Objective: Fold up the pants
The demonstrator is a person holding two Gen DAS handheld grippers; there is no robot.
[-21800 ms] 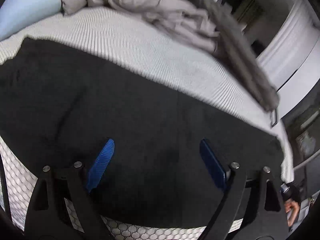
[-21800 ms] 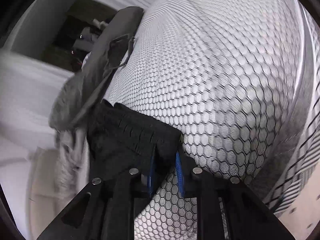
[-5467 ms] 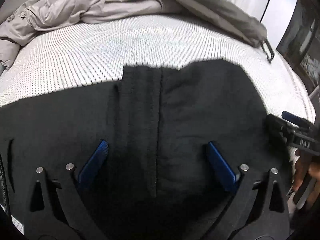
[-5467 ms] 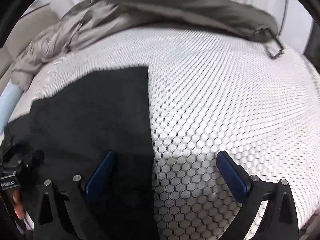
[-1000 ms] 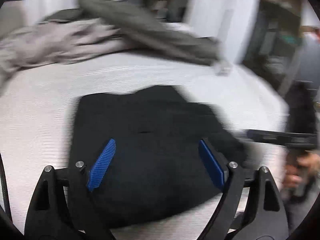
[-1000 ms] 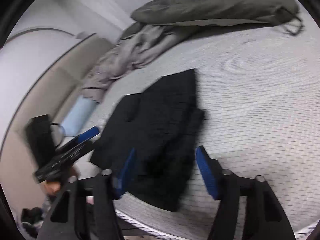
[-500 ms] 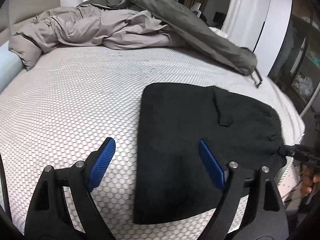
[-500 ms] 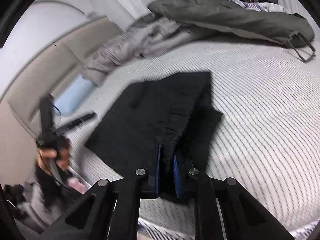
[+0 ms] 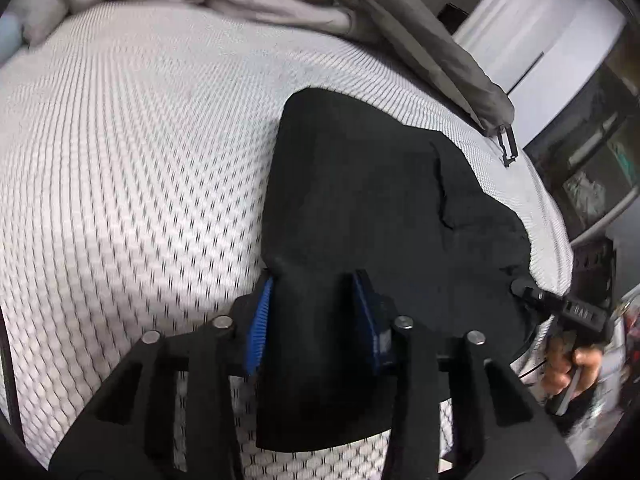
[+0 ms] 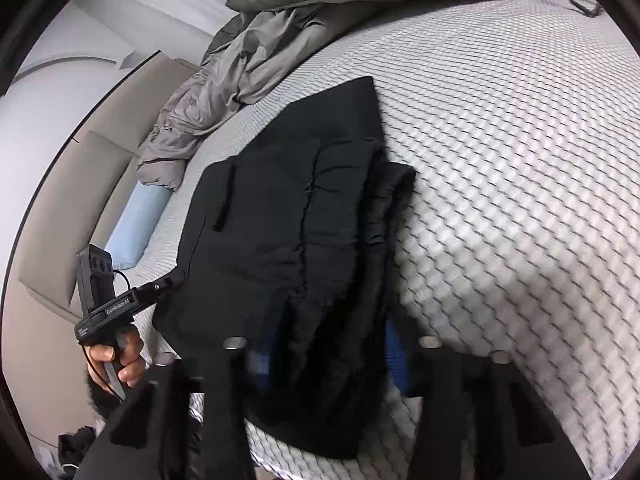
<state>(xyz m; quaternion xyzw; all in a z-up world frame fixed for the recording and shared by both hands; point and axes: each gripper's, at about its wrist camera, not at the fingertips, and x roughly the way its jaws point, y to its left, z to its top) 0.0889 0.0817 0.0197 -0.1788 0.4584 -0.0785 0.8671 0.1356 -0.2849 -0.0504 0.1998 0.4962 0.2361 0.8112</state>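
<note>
I am closing both the left gripper [image 9: 314,316] and right gripper [image 10: 326,356] around the thick folded pants [image 9: 360,200], risking the loosely pinched layers slipping apart.

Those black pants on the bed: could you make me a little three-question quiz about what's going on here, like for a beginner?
1. True or false: the black pants lie spread out full length on the mattress.
2. What is between the left gripper fingers?
A. grey bedding
B. pants fabric
C. nothing
3. Fill in: the grey bedding is bunched at the far ___ of the mattress.

Key
1. False: they lie folded into a compact stack.
2. B; the right gripper also has the stack's near edge between its fingers.
3. Edge.
</note>
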